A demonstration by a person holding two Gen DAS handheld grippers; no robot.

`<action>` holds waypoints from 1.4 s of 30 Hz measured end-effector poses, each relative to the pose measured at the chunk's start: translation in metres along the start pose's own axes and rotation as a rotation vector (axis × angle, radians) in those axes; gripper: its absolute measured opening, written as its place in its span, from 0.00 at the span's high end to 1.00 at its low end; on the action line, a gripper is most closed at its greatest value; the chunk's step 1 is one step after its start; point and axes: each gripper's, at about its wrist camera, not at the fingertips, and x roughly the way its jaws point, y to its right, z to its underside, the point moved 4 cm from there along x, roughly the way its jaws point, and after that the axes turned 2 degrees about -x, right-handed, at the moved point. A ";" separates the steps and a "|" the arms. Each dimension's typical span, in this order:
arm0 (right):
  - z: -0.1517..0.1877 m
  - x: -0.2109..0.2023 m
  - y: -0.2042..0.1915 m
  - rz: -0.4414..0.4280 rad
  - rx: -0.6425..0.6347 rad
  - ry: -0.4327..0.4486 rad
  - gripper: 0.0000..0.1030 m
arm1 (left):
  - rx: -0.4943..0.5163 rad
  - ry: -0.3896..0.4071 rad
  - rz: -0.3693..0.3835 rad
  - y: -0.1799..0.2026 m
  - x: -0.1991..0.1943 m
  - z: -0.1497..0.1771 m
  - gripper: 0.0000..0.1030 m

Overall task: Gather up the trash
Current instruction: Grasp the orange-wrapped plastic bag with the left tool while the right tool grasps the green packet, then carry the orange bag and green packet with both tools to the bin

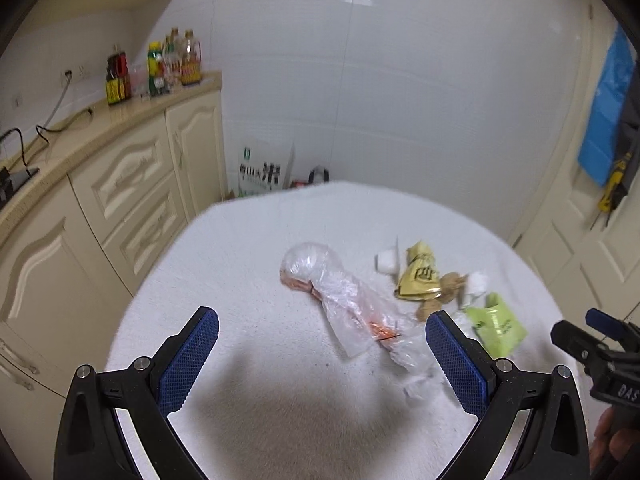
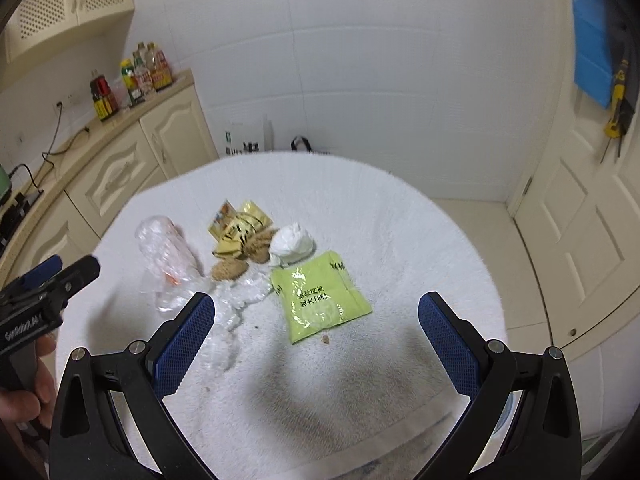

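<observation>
Left gripper [image 1: 322, 334]: jaws are spread wide and nothing is held; it is poised above the near part of the counter, with the clear bag just ahead at 1 o'clock.
Right gripper [image 2: 316, 320]: jaws are spread wide and nothing is held; the green packet is seen between the fingertips, below them on the cloth.
Counter [image 2: 400, 216]: a round top covered by a white towel; all the trash is gathered around its middle.
Clear bag [image 1: 320, 284]: crumpled plastic with orange scraps inside, laid lengthwise from 11 to 5 o'clock in the left view.
Green packet [image 2: 320, 296]: lying flat with black print on it, just beside the white wad at its 11 o'clock in the right view.
White wad [image 2: 291, 243]: crumpled tissue, touching the far corner of the green packet.
Yellow wrapper [image 2: 240, 228]: crumpled, at 10 o'clock from the green packet, against the brown pieces.
Brown pieces [image 2: 228, 269]: biscuit-like bits between the yellow wrapper and the clear bag.
Film [image 2: 236, 304]: a crinkled clear strip, seen just past the right gripper's left fingertip.
Bottles [image 1: 156, 68]: grouped on the cream cabinet at 10 o'clock, well apart from the trash.
Door [image 2: 592, 200]: shut, at 3 o'clock in the right view.
</observation>
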 end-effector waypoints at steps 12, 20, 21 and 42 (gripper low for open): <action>0.009 0.077 0.006 -0.013 -0.034 -0.136 0.05 | -0.010 -0.160 -0.062 0.040 0.131 -0.044 0.01; 0.011 0.094 0.002 0.027 -0.086 -0.137 0.32 | 0.041 -0.182 -0.001 0.067 0.182 -0.062 0.43; 0.011 0.093 0.003 0.033 -0.086 -0.131 0.38 | 0.048 -0.179 0.002 0.071 0.185 -0.064 0.47; 0.035 0.036 0.034 -0.079 0.112 -0.082 0.68 | 0.123 -0.163 0.154 0.086 0.184 -0.063 0.77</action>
